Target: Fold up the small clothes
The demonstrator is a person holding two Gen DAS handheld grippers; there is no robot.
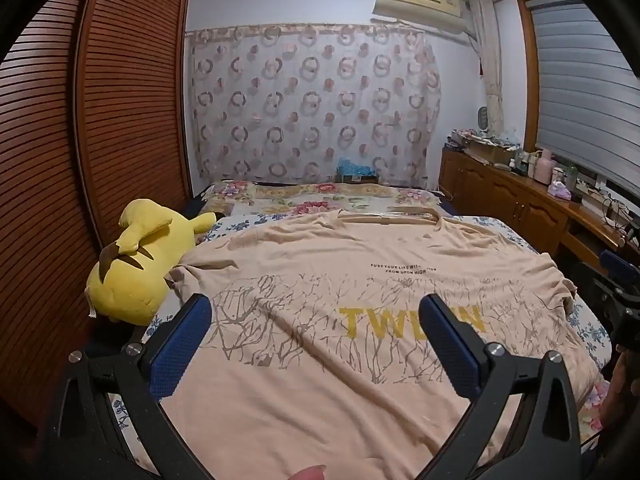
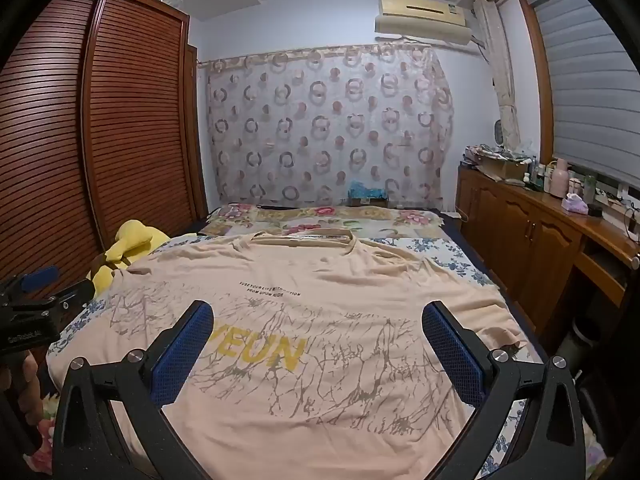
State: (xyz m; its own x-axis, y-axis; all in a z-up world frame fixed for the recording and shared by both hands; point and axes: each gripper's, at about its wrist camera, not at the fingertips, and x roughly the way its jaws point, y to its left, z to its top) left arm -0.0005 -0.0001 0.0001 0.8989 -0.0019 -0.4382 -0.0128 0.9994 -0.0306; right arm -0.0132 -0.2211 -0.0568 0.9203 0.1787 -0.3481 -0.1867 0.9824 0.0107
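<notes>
A peach T-shirt with yellow letters and a brown branch print lies spread flat on the bed, front up, collar toward the far wall. My left gripper hovers over its lower left part, jaws wide open, nothing between the blue pads. Over the shirt's lower right part my right gripper also stands open and empty. The left gripper shows at the left edge of the right wrist view; the right gripper shows at the right edge of the left wrist view.
A yellow plush toy lies on the bed left of the shirt, touching its left sleeve. A slatted wooden wardrobe stands on the left, a wooden sideboard with bottles on the right. Flowered pillows lie beyond the collar.
</notes>
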